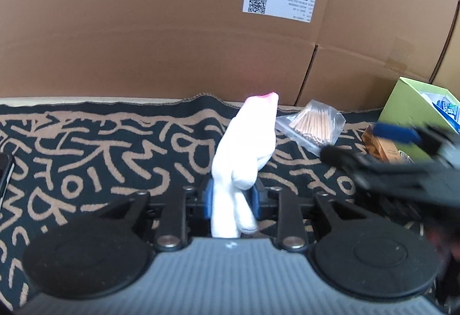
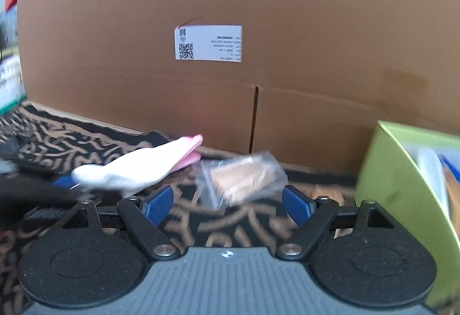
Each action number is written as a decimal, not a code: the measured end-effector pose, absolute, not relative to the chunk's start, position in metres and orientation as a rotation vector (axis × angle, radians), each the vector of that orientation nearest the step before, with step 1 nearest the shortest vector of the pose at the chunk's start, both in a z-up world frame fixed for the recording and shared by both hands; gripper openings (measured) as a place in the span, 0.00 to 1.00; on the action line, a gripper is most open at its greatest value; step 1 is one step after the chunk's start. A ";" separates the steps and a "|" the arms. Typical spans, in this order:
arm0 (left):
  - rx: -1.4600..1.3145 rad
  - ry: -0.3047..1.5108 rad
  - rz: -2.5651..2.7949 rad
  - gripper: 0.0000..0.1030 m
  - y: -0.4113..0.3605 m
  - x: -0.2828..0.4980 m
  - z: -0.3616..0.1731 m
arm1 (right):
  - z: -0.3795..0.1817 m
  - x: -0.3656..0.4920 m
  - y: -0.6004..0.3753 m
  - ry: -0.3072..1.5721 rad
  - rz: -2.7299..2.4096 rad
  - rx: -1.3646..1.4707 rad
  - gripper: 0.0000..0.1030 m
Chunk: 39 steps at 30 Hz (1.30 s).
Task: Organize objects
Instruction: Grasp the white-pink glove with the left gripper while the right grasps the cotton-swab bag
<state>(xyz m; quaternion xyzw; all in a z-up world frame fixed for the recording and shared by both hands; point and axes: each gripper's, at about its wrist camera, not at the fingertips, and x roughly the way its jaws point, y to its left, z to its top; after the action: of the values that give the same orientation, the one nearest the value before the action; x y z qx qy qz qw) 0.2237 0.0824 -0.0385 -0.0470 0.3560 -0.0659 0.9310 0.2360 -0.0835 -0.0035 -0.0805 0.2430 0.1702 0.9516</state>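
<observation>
Left wrist view: left tool (image 1: 231, 200) angled downward, pinching a white sock (image 1: 244, 154); right tool (image 2: 228, 204) spread.

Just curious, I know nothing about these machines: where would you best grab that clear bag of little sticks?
Grip the bag of sticks across its short width, over the bundle, coming down from above. It lies flat on the patterned cloth, and the loose plastic edges would slip. The right gripper, open, already faces it.

It looked like a home storage corner: big cardboard boxes (image 1: 172, 27) stood behind a patterned rug (image 1: 100, 148).
</observation>
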 end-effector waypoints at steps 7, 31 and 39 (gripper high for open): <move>-0.124 0.738 -0.162 0.24 0.092 0.225 -0.035 | -0.011 0.299 -0.079 0.606 0.352 -0.185 0.87; -0.097 0.803 -0.430 0.25 0.047 0.107 -0.024 | -0.014 0.068 -0.175 0.682 0.445 0.000 0.40; -0.044 0.726 -0.329 0.77 0.033 0.093 -0.006 | -0.013 0.037 -0.187 0.603 0.375 0.046 0.76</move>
<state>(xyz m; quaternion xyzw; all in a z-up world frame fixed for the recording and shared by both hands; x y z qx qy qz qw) 0.0934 0.0333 -0.0055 -0.0217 0.3536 -0.1603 0.9213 0.0373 -0.1872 -0.0128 0.0226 0.2951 0.1837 0.9374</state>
